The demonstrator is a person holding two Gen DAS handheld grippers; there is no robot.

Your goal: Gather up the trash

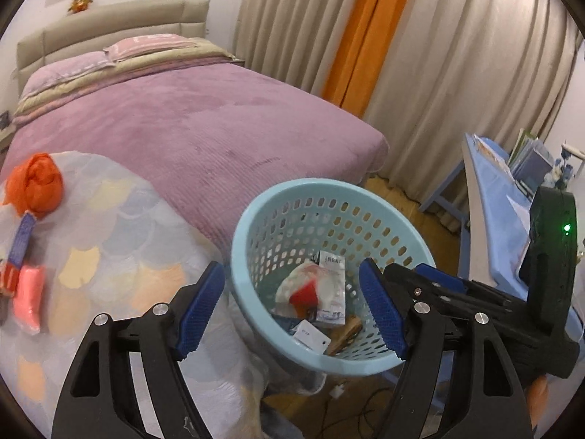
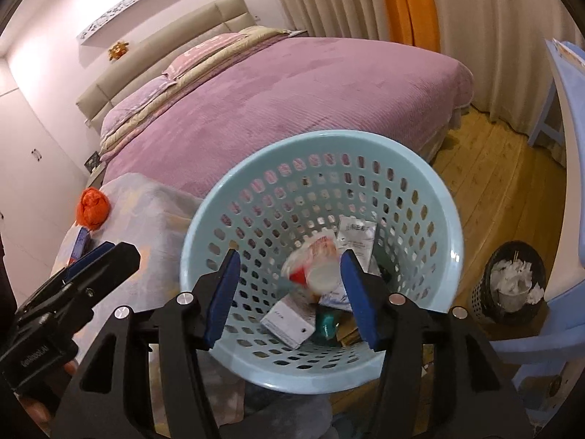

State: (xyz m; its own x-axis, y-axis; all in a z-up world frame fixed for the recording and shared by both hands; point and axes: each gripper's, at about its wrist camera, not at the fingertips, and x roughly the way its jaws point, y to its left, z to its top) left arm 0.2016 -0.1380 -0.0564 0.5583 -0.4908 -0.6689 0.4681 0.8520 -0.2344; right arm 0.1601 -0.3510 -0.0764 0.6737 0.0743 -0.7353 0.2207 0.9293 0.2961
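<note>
A light blue perforated basket (image 1: 256,226) (image 2: 204,234) stands by the bed and holds several pieces of trash. A blurred red and white wrapper (image 2: 314,263) (image 1: 310,287) is in the air inside the basket, just ahead of my right gripper (image 2: 289,292), which is open and empty over the rim. My left gripper (image 1: 292,307) is open and empty beside the basket. On the pastel blanket (image 1: 120,219) lie an orange crumpled bag (image 1: 36,183) (image 2: 93,206), a blue and red pack (image 1: 20,245) and a pink packet (image 1: 29,296).
The purple bed (image 1: 204,124) fills the background, with curtains (image 1: 457,55) behind. A blue table (image 1: 493,201) stands at the right. A black mesh bin (image 2: 512,278) full of paper stands on the wood floor (image 2: 486,168).
</note>
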